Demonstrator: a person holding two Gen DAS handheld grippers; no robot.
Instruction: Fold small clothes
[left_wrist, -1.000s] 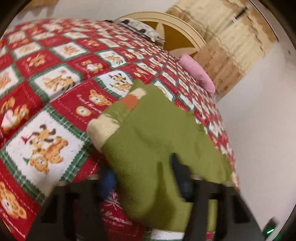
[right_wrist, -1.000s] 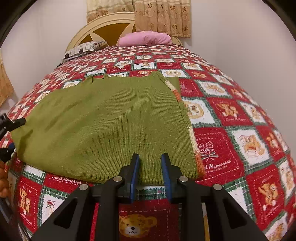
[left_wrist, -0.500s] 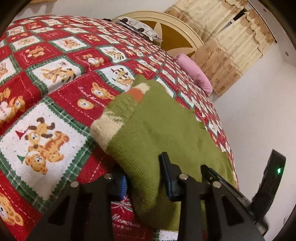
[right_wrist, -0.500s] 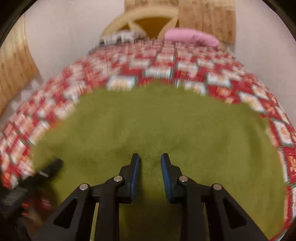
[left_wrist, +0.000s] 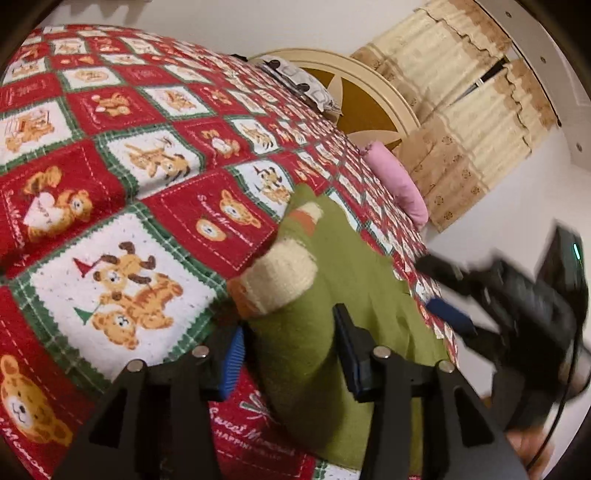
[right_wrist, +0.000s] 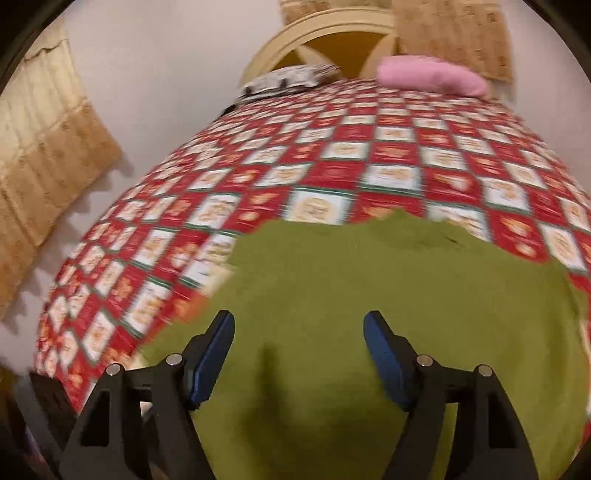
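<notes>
We have the green knit sweater (right_wrist: 369, 314) lying on the near part of the bed (left_wrist: 110, 155), one fold already doubled over. It looks soft, light and floppy, so we would take it by the striped cuff (left_wrist: 280, 273) or a folded edge. The left hand-held gripper (left_wrist: 288, 354) is opening around the thick fold; the right hand-held gripper (right_wrist: 299, 354) is opening wide above the cloth, holding nothing.
</notes>
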